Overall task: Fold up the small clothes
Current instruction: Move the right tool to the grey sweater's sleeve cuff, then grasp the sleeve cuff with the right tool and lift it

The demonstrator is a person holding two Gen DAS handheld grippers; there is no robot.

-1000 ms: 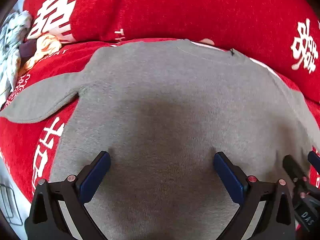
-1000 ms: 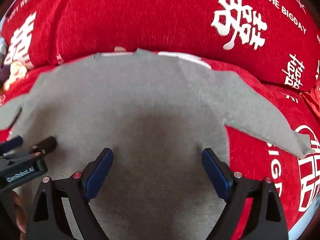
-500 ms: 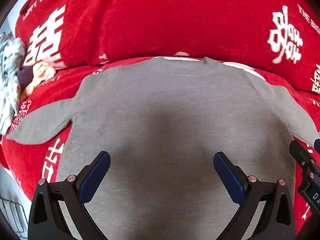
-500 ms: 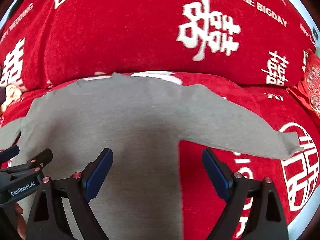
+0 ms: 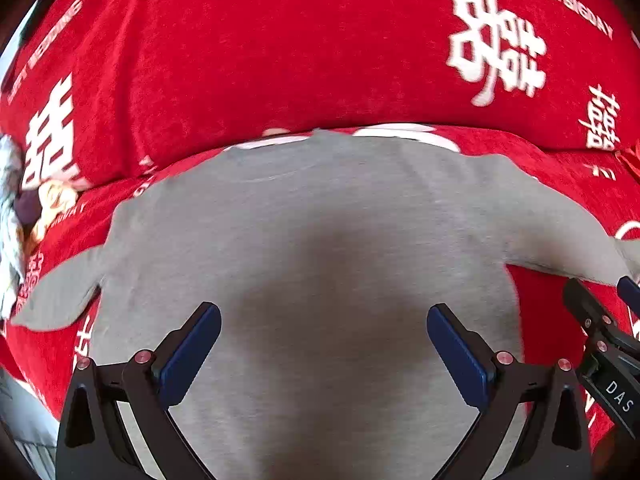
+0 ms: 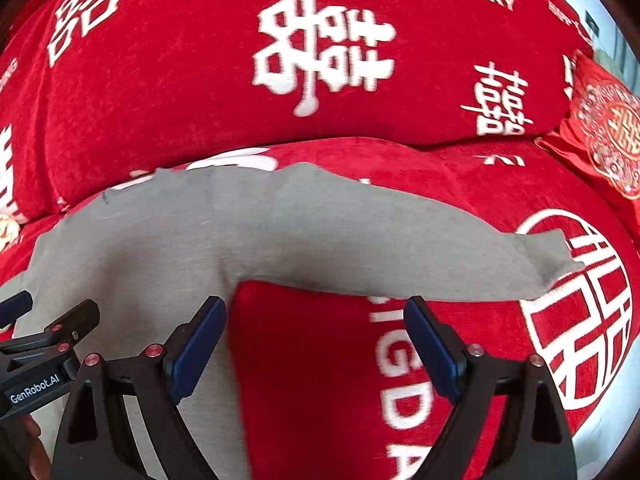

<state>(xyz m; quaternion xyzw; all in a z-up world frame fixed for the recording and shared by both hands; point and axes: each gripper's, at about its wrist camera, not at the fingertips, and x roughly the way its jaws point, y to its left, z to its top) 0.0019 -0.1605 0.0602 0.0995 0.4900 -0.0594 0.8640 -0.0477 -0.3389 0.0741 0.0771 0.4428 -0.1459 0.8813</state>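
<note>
A red sofa cover [image 6: 168, 92] with white characters fills the view; a red embroidered cushion [image 6: 604, 128] sits right.

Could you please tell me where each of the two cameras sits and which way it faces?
Left wrist: on the open left gripper, facing forward over the grey knit sweater; right gripper at its right edge.
Right wrist: on the open right gripper, facing the sweater's outstretched sleeve.
Shared: sweater, red patterned sofa cover.
</note>
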